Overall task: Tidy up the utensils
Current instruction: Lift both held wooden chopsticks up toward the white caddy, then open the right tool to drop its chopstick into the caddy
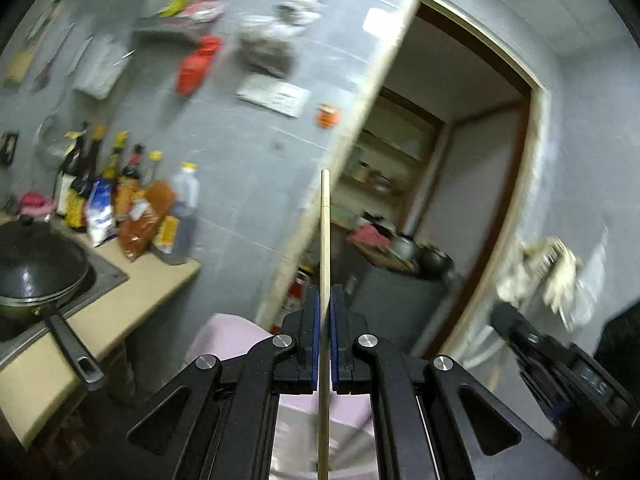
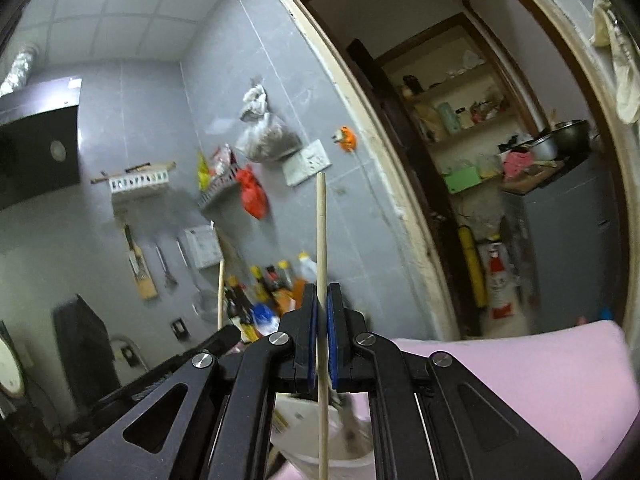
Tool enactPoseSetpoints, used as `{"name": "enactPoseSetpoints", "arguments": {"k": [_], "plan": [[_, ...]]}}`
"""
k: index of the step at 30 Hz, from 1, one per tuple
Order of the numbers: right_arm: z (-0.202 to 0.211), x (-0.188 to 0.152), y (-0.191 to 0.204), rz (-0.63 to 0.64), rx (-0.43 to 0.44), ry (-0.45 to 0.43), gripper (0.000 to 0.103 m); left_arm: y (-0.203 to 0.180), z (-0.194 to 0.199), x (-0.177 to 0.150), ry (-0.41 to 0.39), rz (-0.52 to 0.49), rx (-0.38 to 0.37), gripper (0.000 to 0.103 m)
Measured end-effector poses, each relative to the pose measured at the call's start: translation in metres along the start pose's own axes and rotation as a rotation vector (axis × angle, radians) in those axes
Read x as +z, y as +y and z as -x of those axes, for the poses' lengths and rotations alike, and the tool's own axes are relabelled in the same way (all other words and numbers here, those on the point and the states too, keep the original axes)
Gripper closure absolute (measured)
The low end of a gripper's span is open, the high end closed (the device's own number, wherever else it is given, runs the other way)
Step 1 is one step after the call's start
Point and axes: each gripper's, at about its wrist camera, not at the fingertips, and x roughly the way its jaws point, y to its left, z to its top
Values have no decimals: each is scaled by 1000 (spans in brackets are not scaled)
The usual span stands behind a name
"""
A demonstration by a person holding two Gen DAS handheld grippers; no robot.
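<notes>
- On the far left of the left wrist view, a black wok (image 1: 36,268) sat on the cooker set into the tan counter (image 1: 132,304), its handle sticking out over the edge, well apart from our tools.
- Just right of the wok, a row of sauce bottles (image 1: 120,196) and packets stood against the grey tiled wall, probably kept within reach of the cooker.
- At the middle of that view, our left gripper (image 1: 325,336) was clenched on a pale wooden chopstick (image 1: 325,240). The blue pads pressed both sides of it, and it ran straight out along the fingers, so it could not swing.
- Below it we saw a pink surface (image 1: 228,340), blurred; we could not tell what it was.
- Toward the right edge, the other tool (image 1: 560,364) showed dark beside the doorway (image 1: 472,184).
- In the right wrist view, our right gripper (image 2: 322,340) was likewise clamped on a second chopstick (image 2: 321,240), which pointed up past the fingertips.
- Under that tool stood a white holder (image 2: 344,452) with other utensils in it, blurred. We judged it the likely home for both sticks.
- Both sticks were held in the air, neither one stowed yet, so we judged the sorting unfinished.
</notes>
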Motion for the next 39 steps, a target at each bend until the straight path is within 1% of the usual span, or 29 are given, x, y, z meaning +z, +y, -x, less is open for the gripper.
{"name": "enactPoseSetpoints", "arguments": {"k": [2,4,6,8,11,19,24,27,31,35,36,38,39], "plan": [[-11,-4,5,5,-10,-15,100,25,-6,6,-10,38,28,101],[-19,-12,8,5,-25,-31,100,46,-12,8,-18,70,39,101],[-27,-21,10,21,-53,-47,100,62,-17,7,-30,106,48,101],[-32,-28,11,45,-81,-57,100,69,-21,4,-45,126,55,101],[-37,-37,12,86,-116,-69,100,71,-27,2,-69,113,69,101],[-47,-64,16,207,-179,-49,100,67,-30,-19,-77,36,88,101],[-53,-79,18,276,-190,-17,100,64,-34,-29,-54,-10,95,101],[-53,-84,17,286,-186,0,100,61,-33,-34,-38,-45,94,101],[-54,-89,14,286,-184,32,99,56,-31,-42,22,-97,69,100],[-52,-90,12,281,-176,59,98,57,-30,-51,92,-95,38,99],[-51,-89,13,278,-174,65,98,56,-29,-53,107,-92,30,98],[-48,-88,14,273,-167,67,95,53,-27,-56,134,-104,22,88],[-46,-86,16,272,-165,64,94,52,-26,-57,145,-106,16,81]]}}
